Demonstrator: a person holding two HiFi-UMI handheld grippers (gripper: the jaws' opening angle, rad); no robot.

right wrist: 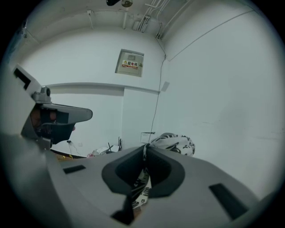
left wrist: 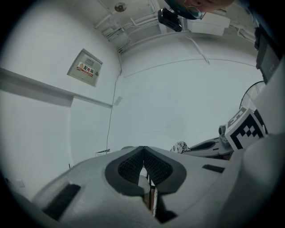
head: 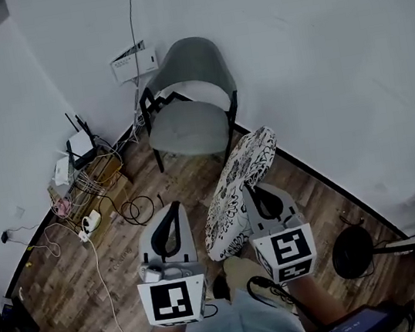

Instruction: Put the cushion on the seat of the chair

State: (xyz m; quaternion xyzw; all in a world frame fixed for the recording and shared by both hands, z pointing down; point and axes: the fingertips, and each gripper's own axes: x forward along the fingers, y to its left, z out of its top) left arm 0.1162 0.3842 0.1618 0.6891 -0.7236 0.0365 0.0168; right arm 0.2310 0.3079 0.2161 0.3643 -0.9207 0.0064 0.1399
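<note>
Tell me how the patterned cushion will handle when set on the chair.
Likely light: the right tool carries the cushion by one pinch of its edge. Probably soft yet fairly firm, since it keeps its round shape on edge. It may flop flat on the chair seat.

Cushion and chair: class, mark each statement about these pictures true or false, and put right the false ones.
1. The right gripper is shut on the cushion. True.
2. The cushion lies on the seat of the chair. False: it is held up short of the chair, and the seat is bare.
3. The left gripper grips the cushion too. False: its jaws are together with nothing between them.
4. The chair stands by the corner of the walls. True.
5. The cushion is plain grey. False: it has a black and white pattern.
</note>
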